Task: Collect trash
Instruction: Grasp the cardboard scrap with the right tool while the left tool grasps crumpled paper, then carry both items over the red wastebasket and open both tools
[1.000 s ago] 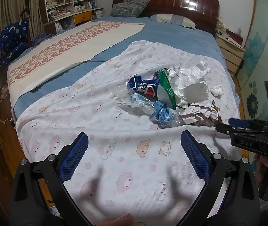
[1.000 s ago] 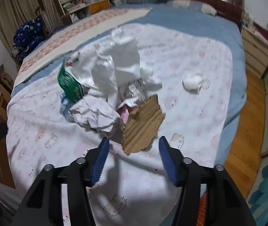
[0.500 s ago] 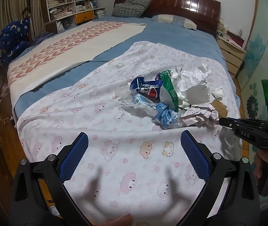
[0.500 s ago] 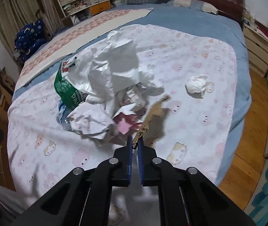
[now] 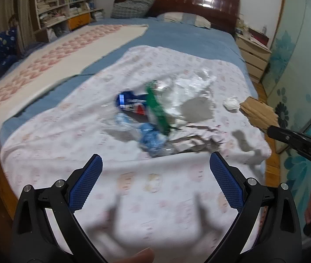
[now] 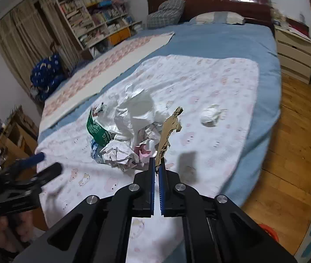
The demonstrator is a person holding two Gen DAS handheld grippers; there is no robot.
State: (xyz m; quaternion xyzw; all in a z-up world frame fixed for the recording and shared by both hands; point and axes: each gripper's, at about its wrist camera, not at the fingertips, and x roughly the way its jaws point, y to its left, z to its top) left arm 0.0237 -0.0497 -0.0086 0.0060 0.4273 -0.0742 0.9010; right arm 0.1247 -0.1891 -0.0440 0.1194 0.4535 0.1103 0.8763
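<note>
— What's in front of me, biggest first?

— The bed (image 6: 232,41) in blue, with my white cartoon-print sheet (image 5: 89,135) spread over its near end. On that sheet sits the trash pile (image 6: 131,131): a crumpled white plastic bag (image 6: 137,107), a green wrapper (image 5: 157,111), a blue bottle label (image 5: 131,103), crushed clear bottles and balled paper. A small white wad (image 6: 209,116) lies apart, toward the right edge.

— And my right gripper (image 6: 157,166)?

— Pinched tight on the lower end of a torn strip of brown cardboard (image 6: 168,131). The strip stands up from the pads, lifted off the sheet beside the pile; its shadow falls on the sheet below.

— My left gripper (image 5: 155,171)?

— Spread wide with nothing between the blue pads (image 5: 85,184), hanging over the sheet just short of the pile.
</note>
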